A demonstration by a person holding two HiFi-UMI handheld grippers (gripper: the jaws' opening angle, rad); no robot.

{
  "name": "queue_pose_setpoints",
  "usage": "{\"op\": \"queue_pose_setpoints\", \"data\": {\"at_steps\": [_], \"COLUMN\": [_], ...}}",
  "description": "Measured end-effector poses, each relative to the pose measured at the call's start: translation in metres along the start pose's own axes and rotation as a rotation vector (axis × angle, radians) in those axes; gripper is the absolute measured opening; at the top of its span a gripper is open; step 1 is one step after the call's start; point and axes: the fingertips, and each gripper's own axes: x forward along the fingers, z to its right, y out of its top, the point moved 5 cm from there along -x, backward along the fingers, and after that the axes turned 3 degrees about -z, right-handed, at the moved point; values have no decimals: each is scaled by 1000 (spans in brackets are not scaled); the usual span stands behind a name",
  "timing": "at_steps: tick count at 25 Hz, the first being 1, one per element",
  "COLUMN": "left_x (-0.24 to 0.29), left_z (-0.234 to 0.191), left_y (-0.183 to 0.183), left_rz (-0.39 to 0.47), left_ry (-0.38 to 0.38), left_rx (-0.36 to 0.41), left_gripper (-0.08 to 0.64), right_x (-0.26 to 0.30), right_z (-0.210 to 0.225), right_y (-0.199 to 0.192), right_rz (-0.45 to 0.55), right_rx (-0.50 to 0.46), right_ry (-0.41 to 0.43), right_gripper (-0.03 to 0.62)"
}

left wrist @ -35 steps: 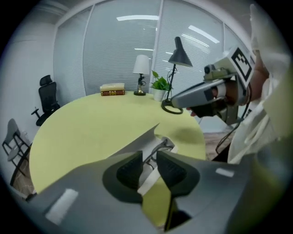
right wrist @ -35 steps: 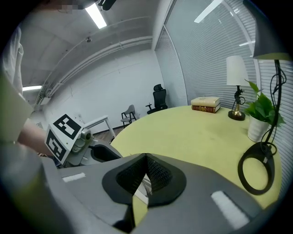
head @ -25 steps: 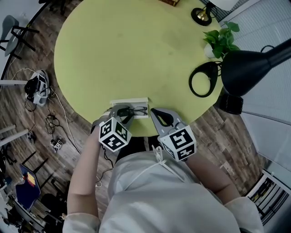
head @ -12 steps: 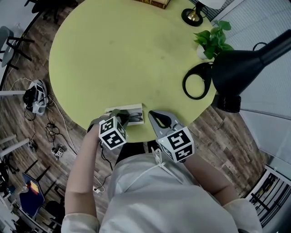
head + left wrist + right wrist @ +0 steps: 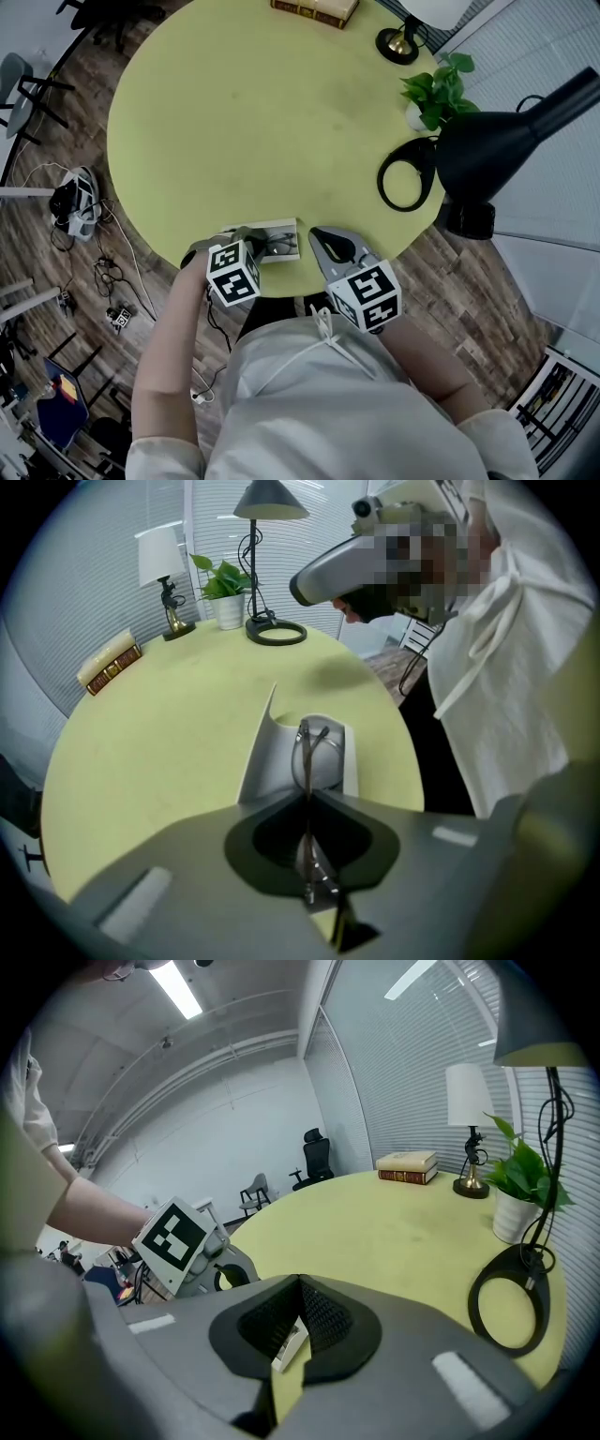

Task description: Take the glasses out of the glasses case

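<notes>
A white glasses case (image 5: 284, 228) lies open at the near edge of the round yellow-green table (image 5: 262, 122). Dark thin-rimmed glasses (image 5: 314, 752) rest in the case (image 5: 272, 761). My left gripper (image 5: 253, 244) points steeply down into the case; its jaws are closing, and in the left gripper view the left gripper (image 5: 307, 803) has the glasses frame pinched between them. My right gripper (image 5: 323, 239) hovers just right of the case, shut and holding nothing. The right gripper view shows the right gripper (image 5: 300, 1283) with a corner of the case (image 5: 291, 1342) beneath it.
A black desk lamp stands on a ring base (image 5: 406, 175) at the table's right, beside a potted plant (image 5: 436, 89). A small lamp (image 5: 398, 42) and books (image 5: 314, 9) are at the far edge. The table rim runs just below the case.
The left gripper's jaws have come together on the glasses in the case, and the gripper has rolled a little. The right gripper has stayed in place.
</notes>
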Motion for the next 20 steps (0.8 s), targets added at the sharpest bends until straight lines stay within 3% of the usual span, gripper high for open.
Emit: {"op": "queue_pose_setpoints", "data": {"at_steps": [12, 20], "left_x": [-45, -98], "left_z": [0, -5], "left_y": [2, 7], "left_rz": [119, 264], "left_ry": [70, 185], "left_rx": [48, 21], "left_gripper": [15, 15], "right_x": [-9, -18], "right_z": [-13, -24], "right_y": [10, 30], "right_rz": [20, 66], "right_rx": [-14, -34], "right_ry": [-34, -59], "right_gripper": [0, 0]}}
